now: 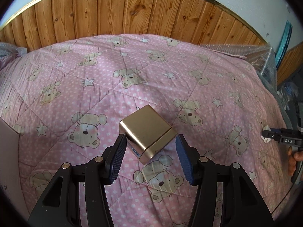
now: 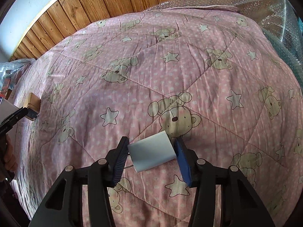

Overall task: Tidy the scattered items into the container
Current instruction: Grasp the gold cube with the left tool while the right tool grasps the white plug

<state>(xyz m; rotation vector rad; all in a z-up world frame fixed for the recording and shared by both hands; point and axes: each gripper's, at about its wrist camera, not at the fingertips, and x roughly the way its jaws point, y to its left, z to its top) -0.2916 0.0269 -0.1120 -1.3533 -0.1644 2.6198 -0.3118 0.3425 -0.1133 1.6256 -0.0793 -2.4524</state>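
A gold metal box (image 1: 147, 133) sits between the fingers of my left gripper (image 1: 150, 141), tilted over the pink teddy-bear quilt (image 1: 132, 71); the left pad touches it, the right pad stands just beside its corner. It also shows in the right wrist view (image 2: 32, 106) at the far left with the left gripper's tip (image 2: 18, 114). My right gripper (image 2: 151, 151) is shut on a white rounded block (image 2: 152, 152) over the quilt (image 2: 170, 66). The right gripper's tip holding something white also shows at the right edge of the left wrist view (image 1: 269, 136).
A pale cardboard box edge (image 1: 8, 160) stands at the left. Wood panelling (image 1: 132, 9) backs the bed. Bubble wrap (image 2: 274, 19) lies along the quilt's far right side. A person's hand (image 1: 294, 158) holds the right gripper's handle.
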